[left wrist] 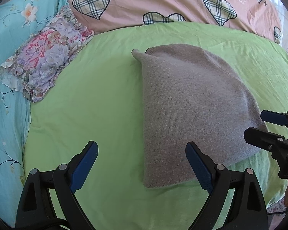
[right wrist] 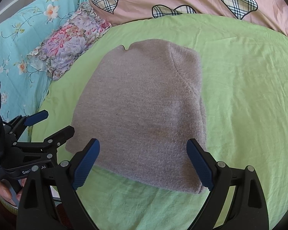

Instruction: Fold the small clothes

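Green sheet (right wrist: 239,88): sweater (right wrist: 144,103) before right gripper (right wrist: 143,164)

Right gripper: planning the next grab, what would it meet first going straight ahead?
Probably the grey knit garment: the open right gripper points at its near part, with nothing between, though depth is uncertain.

1. The pink heart-print quilt (left wrist: 163,2) runs off the top edge of both views, and its lower part lies behind the green sheet (left wrist: 97,99).
2. The turquoise floral quilt (left wrist: 7,99) is cut by the left edge.
3. The grey knit garment (right wrist: 142,111) is folded, so its under layers are hidden; what garment it is cannot be told.
4. In the right wrist view, the left gripper (right wrist: 53,124) body is cropped, and its label is partly covered.
5. A hand (right wrist: 9,191) shows only as fingertips at the lower left.
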Action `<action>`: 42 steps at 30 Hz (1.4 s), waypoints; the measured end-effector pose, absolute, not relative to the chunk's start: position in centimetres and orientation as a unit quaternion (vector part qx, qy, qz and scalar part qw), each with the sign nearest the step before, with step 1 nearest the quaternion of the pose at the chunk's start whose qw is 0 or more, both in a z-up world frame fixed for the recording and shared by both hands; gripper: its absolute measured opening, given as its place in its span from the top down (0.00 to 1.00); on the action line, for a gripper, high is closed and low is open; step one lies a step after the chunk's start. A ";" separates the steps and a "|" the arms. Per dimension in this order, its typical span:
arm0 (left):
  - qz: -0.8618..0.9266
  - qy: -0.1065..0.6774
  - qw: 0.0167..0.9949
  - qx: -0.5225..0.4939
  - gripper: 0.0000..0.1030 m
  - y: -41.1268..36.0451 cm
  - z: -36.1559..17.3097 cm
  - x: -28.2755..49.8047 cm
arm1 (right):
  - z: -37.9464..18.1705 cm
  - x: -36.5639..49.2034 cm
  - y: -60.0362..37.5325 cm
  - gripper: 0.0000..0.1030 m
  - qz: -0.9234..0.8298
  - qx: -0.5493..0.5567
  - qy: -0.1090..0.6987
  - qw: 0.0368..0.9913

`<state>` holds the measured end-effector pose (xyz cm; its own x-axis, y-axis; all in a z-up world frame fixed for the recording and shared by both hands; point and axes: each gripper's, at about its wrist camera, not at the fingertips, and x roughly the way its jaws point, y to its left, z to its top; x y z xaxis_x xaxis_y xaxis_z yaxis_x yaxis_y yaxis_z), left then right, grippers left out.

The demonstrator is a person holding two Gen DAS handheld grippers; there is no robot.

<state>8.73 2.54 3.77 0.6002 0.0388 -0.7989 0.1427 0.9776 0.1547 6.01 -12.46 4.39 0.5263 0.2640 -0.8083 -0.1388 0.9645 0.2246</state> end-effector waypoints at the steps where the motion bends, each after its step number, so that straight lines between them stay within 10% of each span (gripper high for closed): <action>1: -0.029 0.446 0.889 0.102 0.10 2.5 3.8 8.7 | 4.4 6.1 -12.5 0.11 0.116 0.066 0.472 0.871; 42: -0.032 0.440 0.891 0.103 0.10 2.1 4.2 8.8 | 5.1 6.0 -12.6 0.10 0.114 0.071 0.467 0.874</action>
